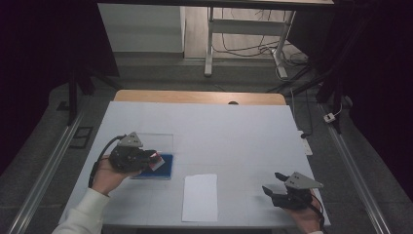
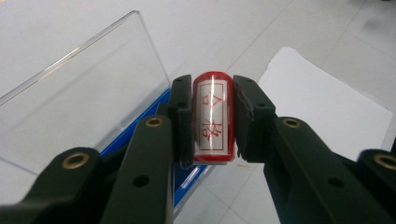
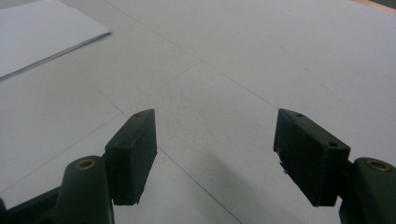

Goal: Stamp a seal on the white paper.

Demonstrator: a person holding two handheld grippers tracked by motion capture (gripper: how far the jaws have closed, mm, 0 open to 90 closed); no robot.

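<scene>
Our left tongs [image 2: 212, 119] were clamped on a small red stamp [image 2: 213, 122], a rounded cylinder with a glossy white label bearing red characters, its sides pressed by both black pads. We held it just above the blue tray [image 1: 163, 167] of an open case, whose clear plastic lid [image 2: 79, 93] stood tilted up at the far side, smooth and reflective. In the high view the left tongs [image 1: 155, 160] sat over that case near the left part of the worktop [image 1: 234, 131].

Our right tongs [image 3: 215, 154] stood wide open with nothing between the flat, matte black pads, low over bare white surface. In the high view they [image 1: 272, 184] rested close to the worktop's near right corner, with little room before the edge.

Between the two hands lay a rectangular sheet of white paper [image 1: 200, 197], flat, its near end close to the front edge, well apart from the case and from the right tongs.

Beyond these, the white covering ran broad and open to the far edge, where a strip of wood [image 1: 199, 96] showed.
</scene>
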